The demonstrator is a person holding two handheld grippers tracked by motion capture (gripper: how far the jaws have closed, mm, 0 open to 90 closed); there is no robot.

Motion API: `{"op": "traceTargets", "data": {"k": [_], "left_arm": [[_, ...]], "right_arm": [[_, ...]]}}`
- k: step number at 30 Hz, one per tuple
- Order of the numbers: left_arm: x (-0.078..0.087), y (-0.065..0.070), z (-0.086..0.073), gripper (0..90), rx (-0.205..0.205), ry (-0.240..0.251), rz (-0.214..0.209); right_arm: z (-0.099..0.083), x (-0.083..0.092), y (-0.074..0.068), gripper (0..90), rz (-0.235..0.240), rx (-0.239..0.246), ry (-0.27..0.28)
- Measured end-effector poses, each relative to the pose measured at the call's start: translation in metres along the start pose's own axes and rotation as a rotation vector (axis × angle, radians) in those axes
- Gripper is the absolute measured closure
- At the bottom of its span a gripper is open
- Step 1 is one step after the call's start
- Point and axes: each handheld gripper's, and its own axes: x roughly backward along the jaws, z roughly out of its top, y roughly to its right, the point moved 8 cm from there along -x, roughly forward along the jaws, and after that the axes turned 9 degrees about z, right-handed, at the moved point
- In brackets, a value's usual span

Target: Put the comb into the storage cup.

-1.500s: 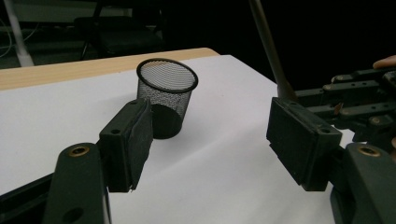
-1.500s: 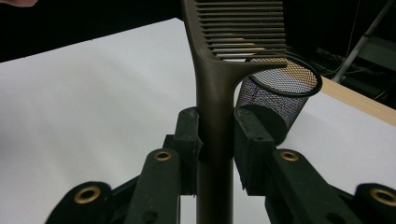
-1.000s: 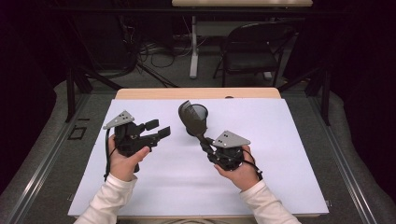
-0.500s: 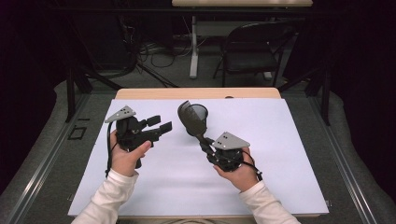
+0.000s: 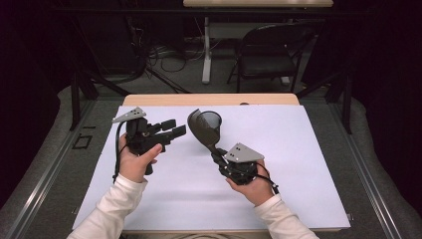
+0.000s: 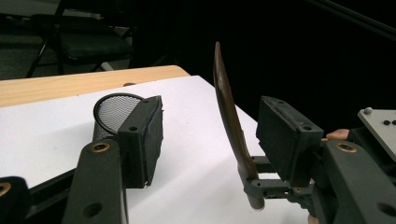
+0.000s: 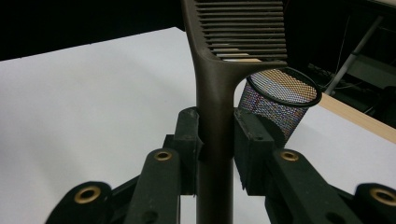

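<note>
Brown slotted spatula (image 5: 201,130) rises from the right gripper (image 5: 218,152), clamped by its handle, blade leaning over the mesh cup (image 5: 211,119). The left gripper (image 6: 205,135), closing but empty, faces the blade edge-on. From the right gripper's camera, the cup (image 7: 280,100) sits just behind the blade.

A white sheet (image 5: 298,164) covers most of the wooden tabletop (image 5: 164,99) (a bare strip shows along its far edge). Beyond it stand 1 dark chair (image 5: 271,57) and a pale table leg (image 5: 205,50), with cables (image 5: 161,52) tangled on the grey floor (image 5: 199,82).
</note>
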Motion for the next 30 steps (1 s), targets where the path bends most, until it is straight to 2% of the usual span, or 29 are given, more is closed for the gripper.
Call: {"op": "traceTargets", "data": {"k": [9,14,20,30], "left_arm": [[-0.001,-0.002,0.006,39.6,-0.030,-0.021,0.037],[-0.001,-0.001,0.009,39.6,-0.030,-0.026,0.022],[-0.003,-0.002,0.011,40.4,0.008,-0.035,0.001],[-0.007,-0.005,0.010,44.9,0.031,-0.068,-0.003]], "right_arm": [[0.000,0.000,0.001,72.6,-0.005,0.000,0.003],[0.000,0.000,0.001,72.6,-0.005,0.000,0.004],[-0.001,0.000,0.001,72.6,-0.006,0.001,0.005],[-0.001,0.000,0.001,72.6,-0.008,0.000,0.006]]}}
